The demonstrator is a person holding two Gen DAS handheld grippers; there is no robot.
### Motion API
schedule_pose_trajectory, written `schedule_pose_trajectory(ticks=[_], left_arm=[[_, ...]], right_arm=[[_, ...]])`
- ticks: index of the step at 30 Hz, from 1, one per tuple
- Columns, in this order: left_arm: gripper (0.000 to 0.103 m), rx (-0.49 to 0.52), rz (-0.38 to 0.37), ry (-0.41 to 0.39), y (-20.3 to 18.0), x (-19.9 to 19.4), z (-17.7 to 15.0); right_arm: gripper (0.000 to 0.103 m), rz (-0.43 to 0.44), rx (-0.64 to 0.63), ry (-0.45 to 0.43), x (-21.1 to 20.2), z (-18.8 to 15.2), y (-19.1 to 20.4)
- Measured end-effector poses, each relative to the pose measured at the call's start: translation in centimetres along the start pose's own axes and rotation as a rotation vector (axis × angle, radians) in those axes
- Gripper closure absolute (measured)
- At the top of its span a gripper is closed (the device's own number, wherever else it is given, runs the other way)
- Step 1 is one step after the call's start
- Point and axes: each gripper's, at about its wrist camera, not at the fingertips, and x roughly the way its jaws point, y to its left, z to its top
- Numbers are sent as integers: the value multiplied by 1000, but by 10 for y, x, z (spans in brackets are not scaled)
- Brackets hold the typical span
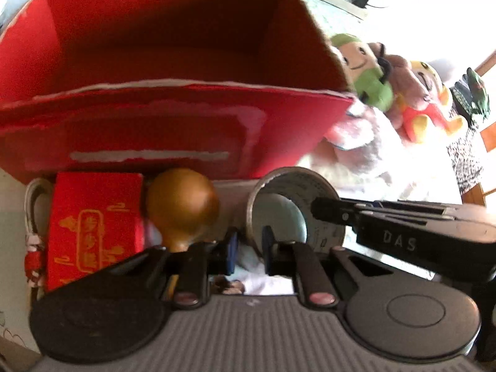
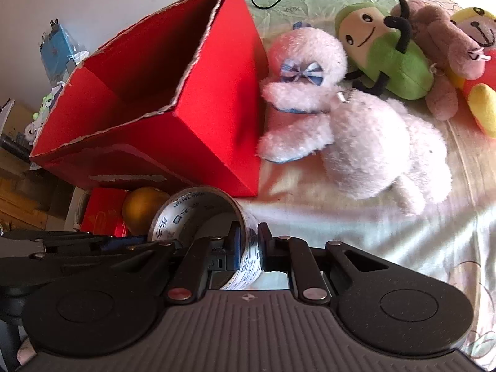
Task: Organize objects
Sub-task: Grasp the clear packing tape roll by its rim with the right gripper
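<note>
Both wrist cameras look steeply down along their own fingers from close above the bed — the left, somewhat blurred, squarely faces the red box (image 1: 173,99), the right sees it obliquely (image 2: 173,93) — sharing box, tape roll (image 1: 297,204) and plush toys (image 2: 356,130).

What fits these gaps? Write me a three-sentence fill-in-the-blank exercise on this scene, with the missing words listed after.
1. The right gripper is shut on the wall of the ____, which lies in front of the box.
2. The big open cardboard box is ____ in colour.
3. The pink plush toy beside the box wears a ____ bow.

Missing words: tape roll; red; blue
</note>
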Motion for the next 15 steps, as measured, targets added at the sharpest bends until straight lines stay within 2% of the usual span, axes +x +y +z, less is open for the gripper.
schedule_pose_trajectory(ticks=[4,8,15], left_arm=[[91,63,7,-24,-18,-12,-4],[92,148,8,-81,-38,-33,-11],[91,244,-20,-159,-71,-60,-13]], right_arm=[[91,5,-20,-6,-13,-2,-7],[91,31,-38,-27,-35,-6,-16],[90,34,-51,-171,-80,-9,-28]])
